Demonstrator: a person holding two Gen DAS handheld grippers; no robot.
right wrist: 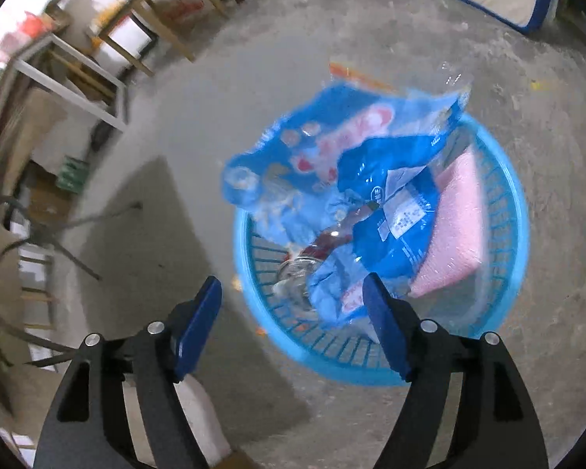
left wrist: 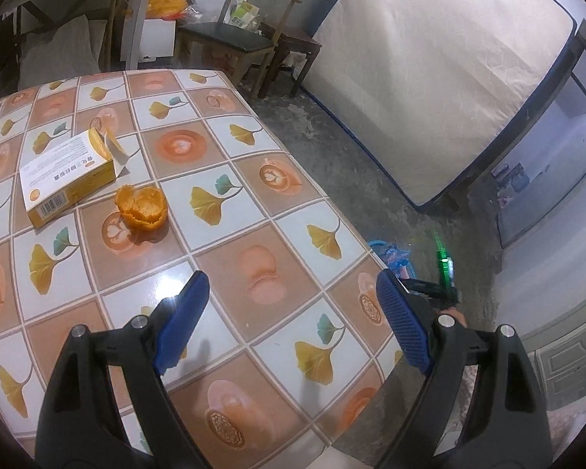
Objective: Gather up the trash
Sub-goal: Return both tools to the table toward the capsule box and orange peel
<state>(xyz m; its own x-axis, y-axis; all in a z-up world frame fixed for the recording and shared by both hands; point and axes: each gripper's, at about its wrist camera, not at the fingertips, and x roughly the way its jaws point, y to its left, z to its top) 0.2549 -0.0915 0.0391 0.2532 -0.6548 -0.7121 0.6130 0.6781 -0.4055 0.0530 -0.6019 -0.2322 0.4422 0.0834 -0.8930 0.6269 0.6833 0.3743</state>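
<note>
On the patterned table [left wrist: 222, 258] lie an orange peel [left wrist: 141, 206] and, just left of it, a yellow and white carton [left wrist: 64, 174] with its flap open. My left gripper [left wrist: 291, 287] hovers open over the table's near right part, well short of the peel, with nothing between its fingers. In the right wrist view my right gripper [right wrist: 293, 297] stands open above the near rim of a blue basket [right wrist: 504, 179] on the floor. The basket holds a crumpled blue wrapper [right wrist: 375, 164], a pink pack [right wrist: 455, 230] and a clear bottle [right wrist: 299, 273]. No pad touches any of them.
A concrete floor [left wrist: 332, 148] runs beyond the table's right edge, with a mattress [left wrist: 429, 70] leaning at the back right and a chair [left wrist: 230, 39] behind the table. Part of the basket [left wrist: 394, 254] and the other gripper show past the table corner. Table legs [right wrist: 97, 66] stand at left.
</note>
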